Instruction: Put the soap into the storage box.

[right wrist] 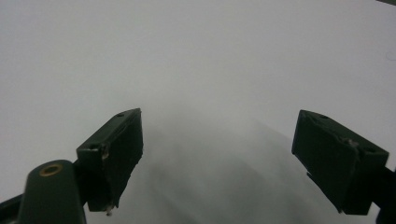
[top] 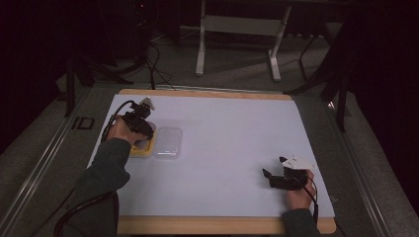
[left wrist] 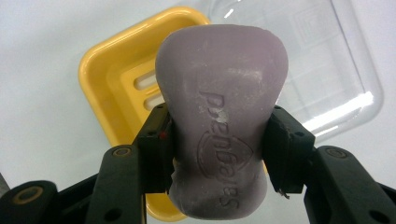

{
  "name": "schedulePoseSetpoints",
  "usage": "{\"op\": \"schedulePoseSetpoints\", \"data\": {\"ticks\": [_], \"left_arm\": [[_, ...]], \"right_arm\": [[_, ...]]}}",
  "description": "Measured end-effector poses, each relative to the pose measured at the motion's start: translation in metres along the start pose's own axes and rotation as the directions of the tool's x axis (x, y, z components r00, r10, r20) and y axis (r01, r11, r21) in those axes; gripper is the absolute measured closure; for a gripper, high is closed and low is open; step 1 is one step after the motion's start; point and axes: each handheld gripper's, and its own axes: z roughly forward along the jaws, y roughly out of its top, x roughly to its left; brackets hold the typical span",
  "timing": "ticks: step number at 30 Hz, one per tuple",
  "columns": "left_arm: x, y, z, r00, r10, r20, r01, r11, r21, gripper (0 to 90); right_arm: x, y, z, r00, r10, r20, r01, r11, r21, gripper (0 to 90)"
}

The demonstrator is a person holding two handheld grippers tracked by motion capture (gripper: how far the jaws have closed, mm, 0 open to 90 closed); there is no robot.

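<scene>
Left hand-held gripper [left wrist: 217, 140] clamps purple soap [left wrist: 219, 121] above yellow dish [left wrist: 109, 74]

A dim room surrounds the white-topped table [top: 232, 128] with its wooden rim: grey carpet floor [top: 237, 69] beyond it, a white metal stand [top: 239, 29] behind its far edge, black cables [top: 155, 64] left of that stand
</scene>
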Motion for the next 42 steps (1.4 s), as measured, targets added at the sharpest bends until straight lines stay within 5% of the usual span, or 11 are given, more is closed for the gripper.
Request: {"op": "schedulePoseSetpoints", "data": {"ticks": [20,30,42], "left_arm": [[0.014,0.002,0.017,0.9934,-0.115,-0.008,0.115,0.9930,0.027,49.6],[0.015,0.004,0.030,0.9891,-0.138,-0.052,0.142,0.9864,0.083,49.6],[0.017,0.005,0.039,0.9828,-0.178,-0.048,0.183,0.9771,0.109,49.6]], "right_arm": [[0.000,0.000,0.001,1.0000,-0.004,-0.001,0.004,1.0000,0.007,16.1],[0.000,0.000,0.000,1.0000,-0.003,-0.002,0.003,1.0000,0.006,16.1],[0.000,0.000,0.000,1.0000,-0.003,-0.003,0.003,1.0000,0.005,16.1]]}}
